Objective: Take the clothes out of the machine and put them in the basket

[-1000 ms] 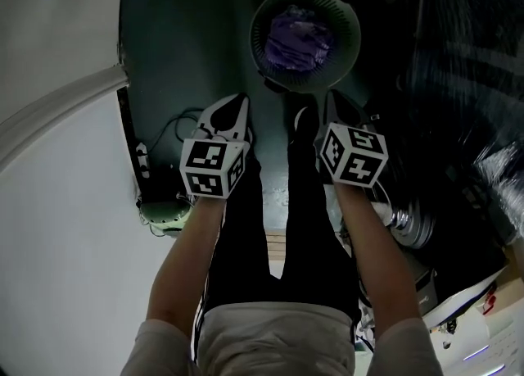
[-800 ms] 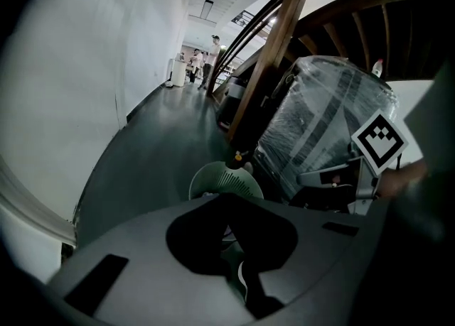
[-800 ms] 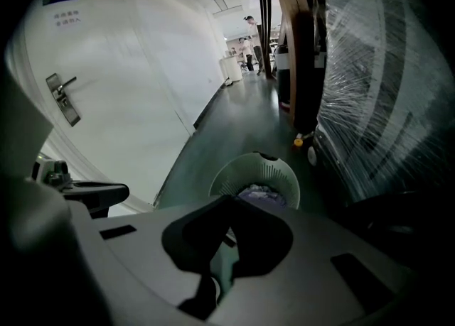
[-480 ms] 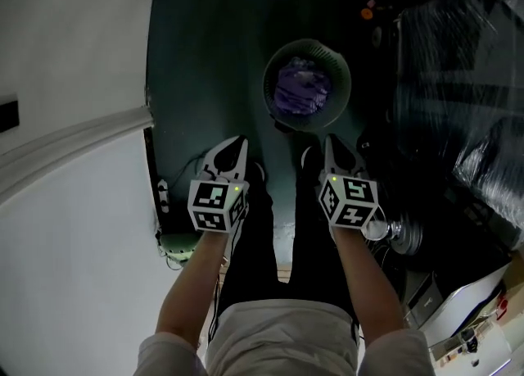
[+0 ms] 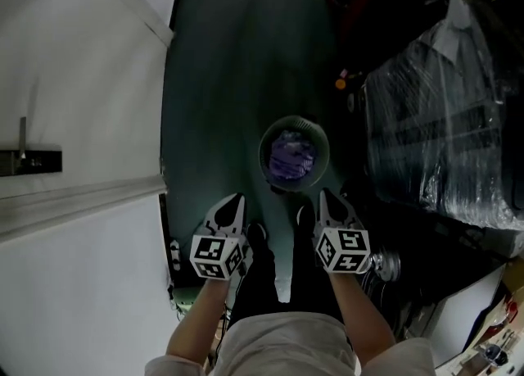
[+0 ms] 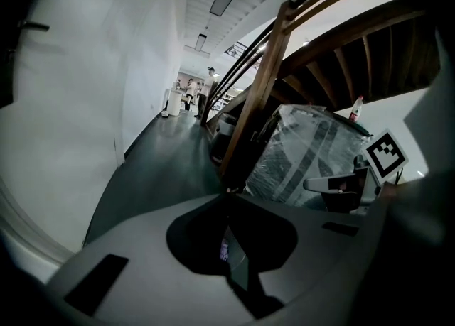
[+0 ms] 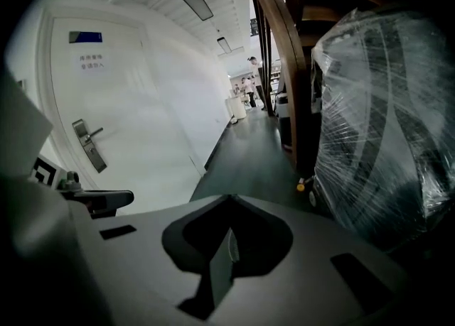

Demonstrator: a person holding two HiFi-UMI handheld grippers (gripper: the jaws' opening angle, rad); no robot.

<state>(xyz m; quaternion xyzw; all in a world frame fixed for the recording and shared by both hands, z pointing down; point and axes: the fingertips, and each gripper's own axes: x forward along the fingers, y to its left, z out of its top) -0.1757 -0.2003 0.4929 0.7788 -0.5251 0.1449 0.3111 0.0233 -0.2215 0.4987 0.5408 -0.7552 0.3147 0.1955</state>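
A dark green floor (image 5: 221,104) runs down a corridor beside a white door (image 7: 135,126) with a metal lever handle (image 7: 89,143). Opposite, a bulky load wrapped in clear plastic film (image 5: 434,120) stands beneath a wooden staircase (image 6: 259,97). A small orange object (image 5: 341,83) lies near the load.

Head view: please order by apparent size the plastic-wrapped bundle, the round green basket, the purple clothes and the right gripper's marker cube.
1. Plastic-wrapped bundle.
2. Round green basket.
3. Purple clothes and the right gripper's marker cube look alike; the cube is nearer the camera, so no ranking.
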